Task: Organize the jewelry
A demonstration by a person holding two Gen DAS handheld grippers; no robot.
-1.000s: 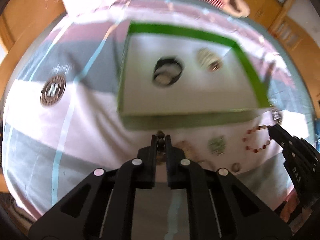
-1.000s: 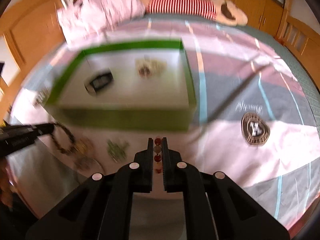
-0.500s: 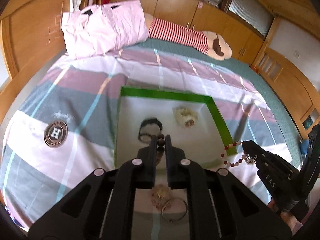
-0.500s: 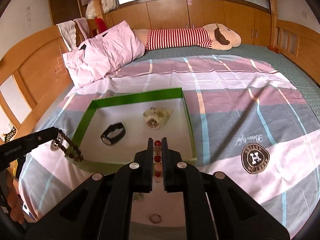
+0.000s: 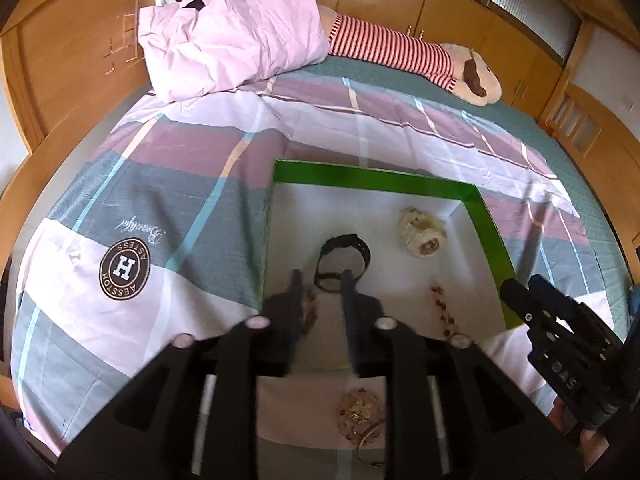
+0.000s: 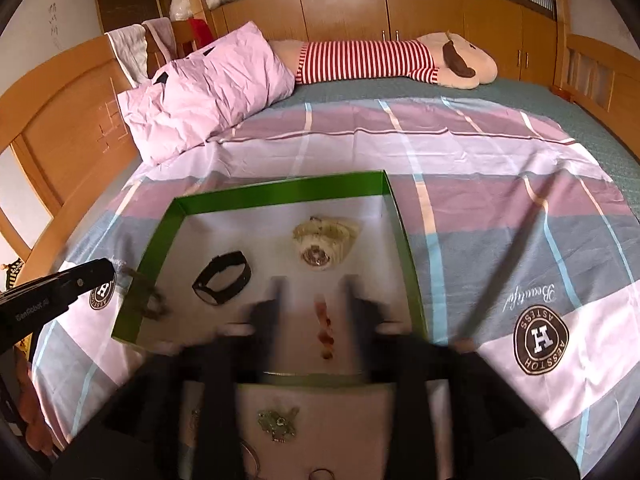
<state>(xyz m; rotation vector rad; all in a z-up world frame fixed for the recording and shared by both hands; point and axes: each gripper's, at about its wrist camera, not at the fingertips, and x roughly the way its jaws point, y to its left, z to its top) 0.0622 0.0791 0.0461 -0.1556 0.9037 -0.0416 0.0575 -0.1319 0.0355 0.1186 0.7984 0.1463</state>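
Right wrist view: my right tool (image 6: 314, 300) has just been opening, jaws apart, the red bead bracelet (image 6: 324, 330) loose between them on the green-rimmed tray (image 6: 404, 240) floor. My left tool (image 5: 320, 292), also just opening, grips nothing; a dark bead bracelet (image 5: 309, 314) lies beside its finger. Open white floor remains toward the far rim.

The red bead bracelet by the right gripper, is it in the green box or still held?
In the box: the red bead bracelet lies on the green box floor between the right gripper's just-opened jaws.
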